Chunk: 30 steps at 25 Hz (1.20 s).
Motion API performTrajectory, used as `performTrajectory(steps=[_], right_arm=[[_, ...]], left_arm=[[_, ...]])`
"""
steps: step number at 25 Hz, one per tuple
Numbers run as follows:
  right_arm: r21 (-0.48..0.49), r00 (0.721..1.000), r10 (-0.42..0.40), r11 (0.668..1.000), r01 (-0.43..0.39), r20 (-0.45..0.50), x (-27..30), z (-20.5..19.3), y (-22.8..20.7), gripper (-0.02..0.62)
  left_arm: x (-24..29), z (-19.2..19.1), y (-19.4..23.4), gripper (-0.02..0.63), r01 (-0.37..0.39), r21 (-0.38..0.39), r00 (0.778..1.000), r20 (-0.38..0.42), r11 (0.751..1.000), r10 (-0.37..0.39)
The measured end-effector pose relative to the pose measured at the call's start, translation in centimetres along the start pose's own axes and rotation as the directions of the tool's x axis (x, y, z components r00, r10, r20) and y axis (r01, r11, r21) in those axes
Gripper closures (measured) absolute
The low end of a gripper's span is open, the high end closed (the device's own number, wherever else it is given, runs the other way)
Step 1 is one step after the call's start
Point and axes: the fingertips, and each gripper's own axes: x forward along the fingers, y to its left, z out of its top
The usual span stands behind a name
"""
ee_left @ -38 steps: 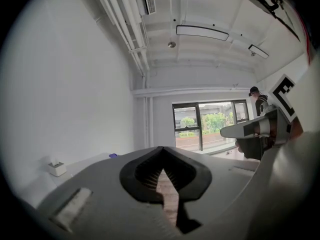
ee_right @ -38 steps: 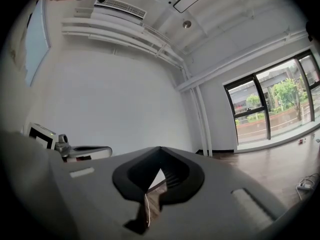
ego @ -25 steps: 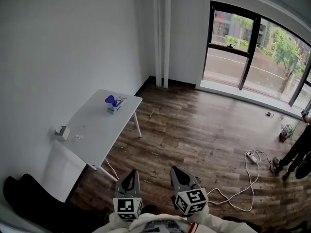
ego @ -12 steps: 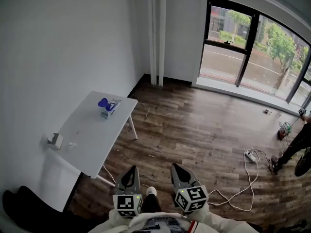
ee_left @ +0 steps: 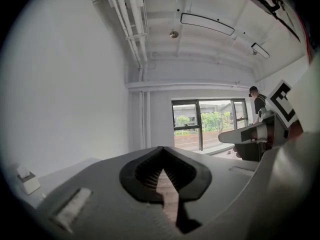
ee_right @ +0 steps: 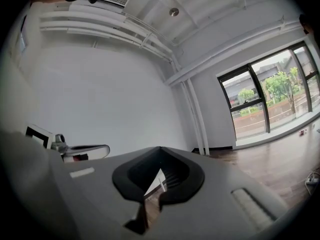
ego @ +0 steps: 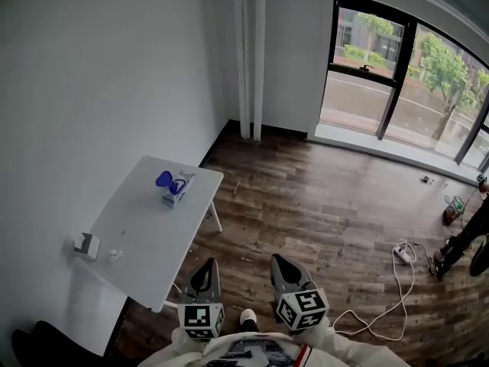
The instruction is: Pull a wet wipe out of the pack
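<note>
Wood-floored room, white table [ego: 134,239] at left, wet wipe pack [ego: 175,190] on its far end, my left gripper [ego: 204,266] and right gripper [ego: 280,261] near, all 2 clenched on nothing, well apart from the pack.

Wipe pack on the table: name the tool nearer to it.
Left. In the head view the left tool is below and slightly right of the wipe pack; the right tool is farther right.
</note>
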Motion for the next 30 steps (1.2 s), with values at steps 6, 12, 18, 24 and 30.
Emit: performTrajectory(steps=[6,12,18,24,30], right_arm=[[-0.006,1.0,-0.029,1.0,0.029,0.009,6.5,1.4,-1.0,0.591],[-0.002,0.999,-0.041,0.999,0.041,0.005,12.4,2.2,-1.9,0.591],[-0.018,0.999,-0.039,0.999,0.039,-0.002,15.8,3.0,-2.4,0.591],[-0.015,0.998,-0.039,0.999,0.039,-0.04,17.9,2.6,-3.4,0.591],[-0.012,0.998,-0.014,1.0,0.013,-0.061,21.1,2.2,-5.2,0.591]], left_arm=[[5.8,0.0,4.1,0.601,0.017,0.013,1.0,0.002,1.0,-0.017],[10.6,0.7,7.1,0.601,0.028,0.006,1.0,-0.005,1.0,-0.028],[14.0,0.1,9.2,0.601,0.029,-0.007,1.0,-0.001,1.0,-0.029],[16.1,-1.2,10.1,0.601,0.025,-0.038,0.999,-0.025,0.999,-0.026],[19.0,-1.6,10.8,0.601,-0.003,-0.023,0.999,-0.037,1.0,0.003]])
